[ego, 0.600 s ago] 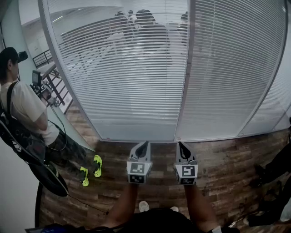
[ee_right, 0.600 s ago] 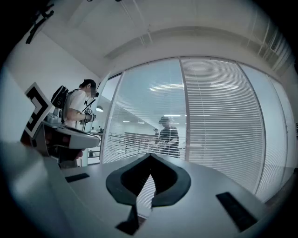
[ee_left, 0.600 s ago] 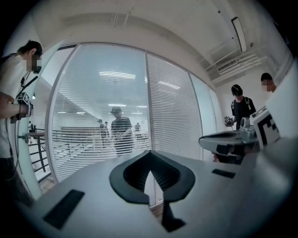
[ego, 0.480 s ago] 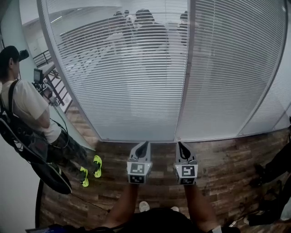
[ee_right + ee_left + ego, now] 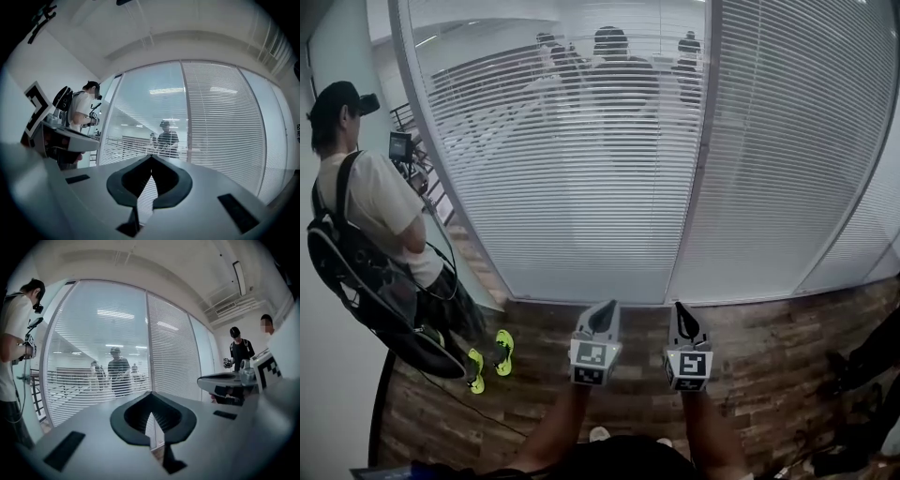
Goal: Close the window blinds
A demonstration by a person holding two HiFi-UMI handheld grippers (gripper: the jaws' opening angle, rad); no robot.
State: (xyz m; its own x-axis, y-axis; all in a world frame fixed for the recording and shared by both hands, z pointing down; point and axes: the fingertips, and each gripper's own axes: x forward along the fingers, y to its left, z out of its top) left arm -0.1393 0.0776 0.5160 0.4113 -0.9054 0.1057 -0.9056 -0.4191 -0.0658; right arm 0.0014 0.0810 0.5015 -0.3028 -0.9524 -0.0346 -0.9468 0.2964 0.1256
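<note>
Window blinds (image 5: 581, 187): ahead on glass wall. L panel slats open, see-through; R panel shut. Left gripper (image 5: 602, 317), right gripper (image 5: 684, 319): fingers clenched, empty, well short of glass. Risk: tilt wand/cord not discernible, poss. hidden; a blind reach could bend slats.

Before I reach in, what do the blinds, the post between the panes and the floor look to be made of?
Blinds: thin white horizontal slats, matte; likely aluminium or plastic, can't tell which. Post: smooth pale-grey, painted metal by the look. Floor: brown planks with grain and seams, low sheen; wood or wood-look laminate.
</note>
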